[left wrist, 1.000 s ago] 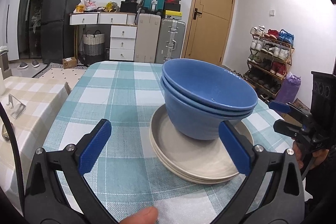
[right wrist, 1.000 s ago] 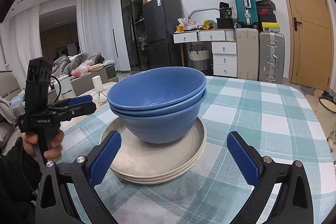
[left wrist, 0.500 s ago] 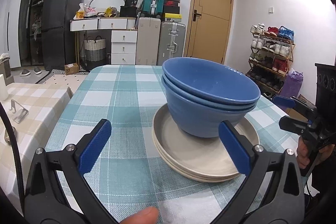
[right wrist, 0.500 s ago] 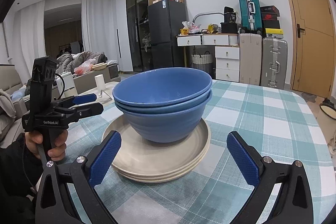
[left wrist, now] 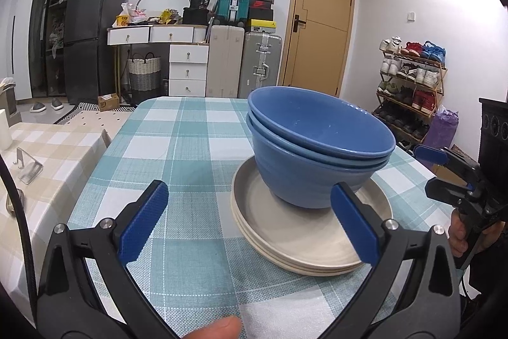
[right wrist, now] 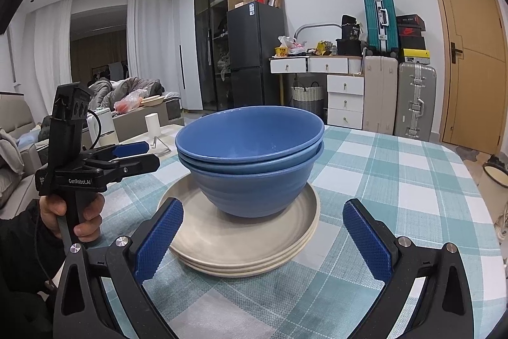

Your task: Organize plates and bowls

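Blue bowls (left wrist: 317, 148) nested on stacked beige plates (left wrist: 304, 240) on a checked bench (left wrist: 177, 148).
Left gripper (left wrist: 250, 224) and right gripper (right wrist: 263, 237) sit near the plates, jaws wide open, empty.

I can't see where the bowls (right wrist: 250, 154) meet the top plate (right wrist: 241, 237). My thumb (left wrist: 219, 328) is cut off by the bottom edge.

The table (left wrist: 177, 148), covered by a teal-and-white checked cloth, carries one stack of beige plates (left wrist: 304, 243) near its right edge; the plates rest directly on the cloth.
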Demonstrator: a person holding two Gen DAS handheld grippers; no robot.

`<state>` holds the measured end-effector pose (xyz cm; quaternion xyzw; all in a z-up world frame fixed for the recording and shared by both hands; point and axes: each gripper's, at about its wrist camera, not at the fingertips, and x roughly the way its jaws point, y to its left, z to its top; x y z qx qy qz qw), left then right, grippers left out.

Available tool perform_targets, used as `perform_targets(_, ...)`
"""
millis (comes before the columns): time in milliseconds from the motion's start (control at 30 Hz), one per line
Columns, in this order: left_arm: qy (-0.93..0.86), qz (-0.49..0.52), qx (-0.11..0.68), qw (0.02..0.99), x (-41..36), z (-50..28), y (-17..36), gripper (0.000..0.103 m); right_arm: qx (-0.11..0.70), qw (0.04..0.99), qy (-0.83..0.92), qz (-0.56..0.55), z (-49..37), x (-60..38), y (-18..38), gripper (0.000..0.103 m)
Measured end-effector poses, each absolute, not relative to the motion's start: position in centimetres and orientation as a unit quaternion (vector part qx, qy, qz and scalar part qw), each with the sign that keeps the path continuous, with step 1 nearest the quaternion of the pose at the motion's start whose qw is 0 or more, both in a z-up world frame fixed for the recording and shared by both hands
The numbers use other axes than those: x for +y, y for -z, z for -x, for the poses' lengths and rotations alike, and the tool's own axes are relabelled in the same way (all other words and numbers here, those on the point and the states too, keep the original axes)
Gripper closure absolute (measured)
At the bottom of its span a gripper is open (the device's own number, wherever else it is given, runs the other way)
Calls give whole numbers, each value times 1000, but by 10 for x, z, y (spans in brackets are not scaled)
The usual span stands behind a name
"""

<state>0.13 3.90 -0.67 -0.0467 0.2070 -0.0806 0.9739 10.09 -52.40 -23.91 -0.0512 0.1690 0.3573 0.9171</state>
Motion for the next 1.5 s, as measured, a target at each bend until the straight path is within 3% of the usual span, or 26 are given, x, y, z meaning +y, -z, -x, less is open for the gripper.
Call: perform_targets(1500,80,43,206,974,39,-2,9,1,174,916,-359,47,-101,-525,239,0)
